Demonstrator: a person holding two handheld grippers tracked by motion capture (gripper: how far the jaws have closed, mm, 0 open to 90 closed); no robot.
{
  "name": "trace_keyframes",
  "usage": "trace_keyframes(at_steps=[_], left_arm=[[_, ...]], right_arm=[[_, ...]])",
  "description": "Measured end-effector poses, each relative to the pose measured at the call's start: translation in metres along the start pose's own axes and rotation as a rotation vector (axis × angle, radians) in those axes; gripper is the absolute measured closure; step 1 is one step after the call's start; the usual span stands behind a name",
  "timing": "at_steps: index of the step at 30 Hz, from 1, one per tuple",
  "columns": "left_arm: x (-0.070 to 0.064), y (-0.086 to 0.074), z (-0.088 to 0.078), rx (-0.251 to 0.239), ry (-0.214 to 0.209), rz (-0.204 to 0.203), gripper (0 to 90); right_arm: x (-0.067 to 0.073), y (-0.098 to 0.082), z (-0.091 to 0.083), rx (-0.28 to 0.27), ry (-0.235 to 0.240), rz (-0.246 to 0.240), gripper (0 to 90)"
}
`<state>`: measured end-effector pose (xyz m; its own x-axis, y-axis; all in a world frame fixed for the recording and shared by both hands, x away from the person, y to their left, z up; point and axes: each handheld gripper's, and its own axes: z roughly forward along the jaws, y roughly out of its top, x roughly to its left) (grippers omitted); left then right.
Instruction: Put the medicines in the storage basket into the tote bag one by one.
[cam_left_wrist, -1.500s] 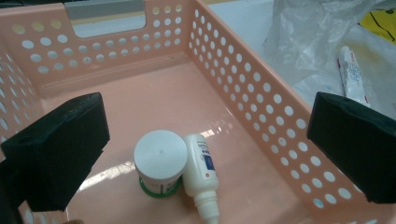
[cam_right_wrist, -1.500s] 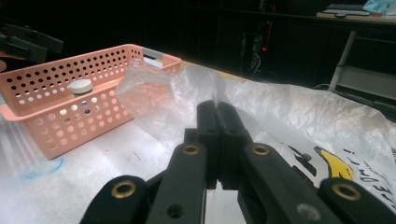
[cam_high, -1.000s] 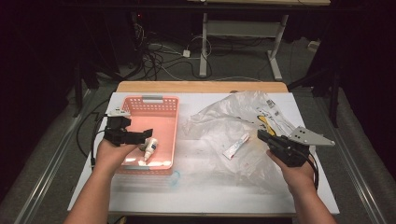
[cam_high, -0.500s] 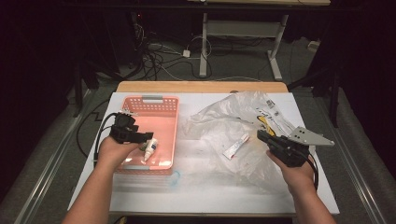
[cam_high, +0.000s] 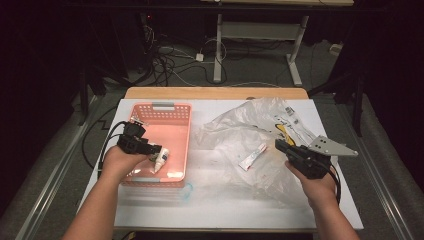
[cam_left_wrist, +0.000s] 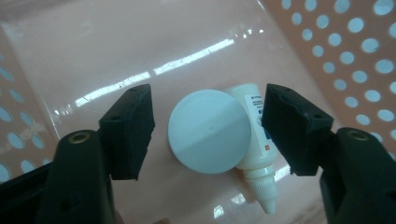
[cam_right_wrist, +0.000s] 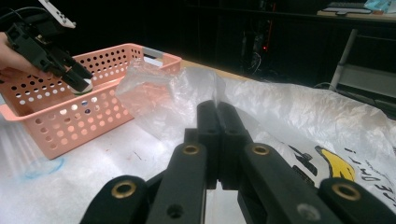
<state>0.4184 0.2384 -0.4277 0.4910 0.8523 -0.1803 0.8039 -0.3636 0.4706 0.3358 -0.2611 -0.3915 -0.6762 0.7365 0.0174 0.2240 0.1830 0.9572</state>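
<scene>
I count one pink basket (cam_high: 176, 112) on my table (cam_high: 210, 210), with one round white jar (cam_left_wrist: 208, 131) and one small white dropper bottle (cam_left_wrist: 256, 154) inside it. One crumpled clear plastic bag (cam_high: 260, 122) lies to the right, with one small tube (cam_high: 251, 158) on it.
</scene>
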Motion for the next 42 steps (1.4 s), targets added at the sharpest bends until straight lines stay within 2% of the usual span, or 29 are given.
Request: trace_keyframes(at_steps=[9, 18, 31, 42], left_arm=[[0.000, 0.002, 0.006, 0.060, 0.003, 0.000, 42.4], [-0.001, 0.003, 0.008, 0.072, 0.012, 0.002, 47.6], [-0.004, 0.003, 0.007, 0.066, 0.029, 0.027, 48.7], [-0.004, 0.000, -0.004, 0.012, 0.027, 0.024, 48.7]], right_arm=[[-0.001, -0.001, -0.001, 0.002, -0.003, 0.002, 90.0], [-0.001, 0.000, -0.002, 0.000, -0.004, -0.001, 90.0], [-0.001, 0.000, -0.002, -0.001, -0.005, -0.002, 90.0], [-0.001, 0.000, -0.001, -0.002, -0.004, -0.004, 90.0]])
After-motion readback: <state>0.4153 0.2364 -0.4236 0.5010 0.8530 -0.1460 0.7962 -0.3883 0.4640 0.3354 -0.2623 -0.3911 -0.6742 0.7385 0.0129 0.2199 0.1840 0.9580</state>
